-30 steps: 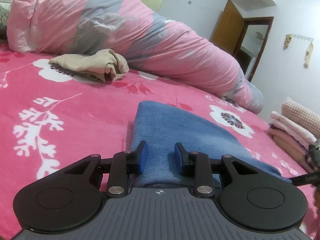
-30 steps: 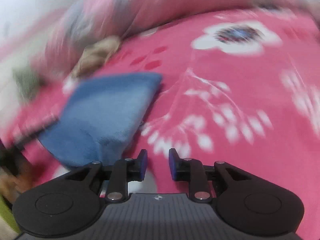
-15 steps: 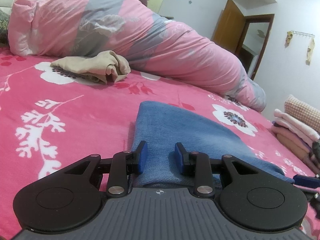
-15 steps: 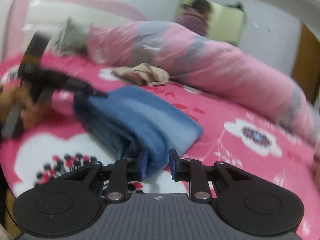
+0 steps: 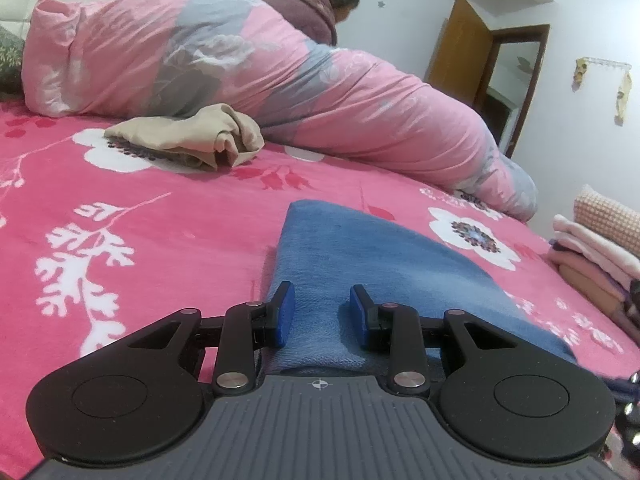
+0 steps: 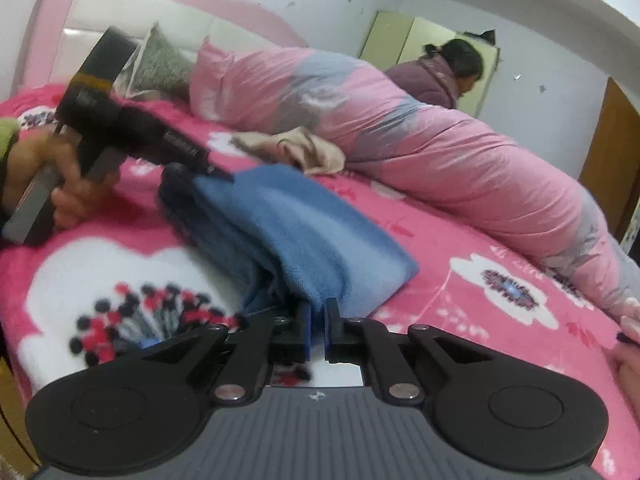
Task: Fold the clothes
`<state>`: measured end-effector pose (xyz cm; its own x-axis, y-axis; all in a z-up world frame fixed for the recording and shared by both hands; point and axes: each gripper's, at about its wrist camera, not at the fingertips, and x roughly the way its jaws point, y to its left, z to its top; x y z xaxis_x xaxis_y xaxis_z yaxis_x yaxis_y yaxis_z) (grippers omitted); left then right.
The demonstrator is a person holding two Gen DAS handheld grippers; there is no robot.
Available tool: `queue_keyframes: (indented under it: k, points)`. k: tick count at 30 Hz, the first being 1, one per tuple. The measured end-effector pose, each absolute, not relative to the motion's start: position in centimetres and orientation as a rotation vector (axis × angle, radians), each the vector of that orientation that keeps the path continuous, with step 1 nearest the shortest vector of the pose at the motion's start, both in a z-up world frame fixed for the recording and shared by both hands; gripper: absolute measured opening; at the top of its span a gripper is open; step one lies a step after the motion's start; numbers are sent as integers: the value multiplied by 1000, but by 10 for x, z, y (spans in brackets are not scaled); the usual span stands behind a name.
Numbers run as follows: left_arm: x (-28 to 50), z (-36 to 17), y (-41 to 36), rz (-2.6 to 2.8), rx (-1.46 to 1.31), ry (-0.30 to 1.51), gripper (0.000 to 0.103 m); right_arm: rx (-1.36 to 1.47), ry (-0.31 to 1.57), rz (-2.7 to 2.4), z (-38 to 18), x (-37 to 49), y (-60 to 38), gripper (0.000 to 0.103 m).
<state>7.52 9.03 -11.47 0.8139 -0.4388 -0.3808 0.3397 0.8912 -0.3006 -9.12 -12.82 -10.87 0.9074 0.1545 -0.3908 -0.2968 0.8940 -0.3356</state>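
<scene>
A folded blue fleece garment lies on the pink flowered bed cover. My left gripper stands open over its near edge, with the cloth showing in the wide gap between the blue pads. In the right wrist view the same garment reaches from the left gripper, held by a hand, down to my right gripper. The right one is shut on the garment's near corner, which is pinched between its pads.
A crumpled beige garment lies behind the blue one. A long pink and grey quilt runs along the bed's far side, with a person beyond it. Folded clothes are stacked at the right edge. A brown door stands behind.
My right gripper swung round to the blue garment's corner and closed on it. The left gripper kept its place and gap. The person behind the quilt rose into view.
</scene>
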Motion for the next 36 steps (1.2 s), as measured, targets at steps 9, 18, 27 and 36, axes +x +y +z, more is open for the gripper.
queue_keyframes:
  k: [9, 18, 27, 36]
  points:
    - [75, -115, 91, -419, -235, 459, 31, -420, 359, 326, -79, -111, -148, 0]
    - [73, -116, 90, -419, -236, 455, 31, 0, 511, 382, -63, -41, -169, 0]
    - [74, -116, 93, -423, -249, 452, 31, 159, 582, 559, -51, -54, -172, 0]
    - [73, -117, 93, -423, -245, 446, 31, 433, 699, 474, -95, -21, -202, 0]
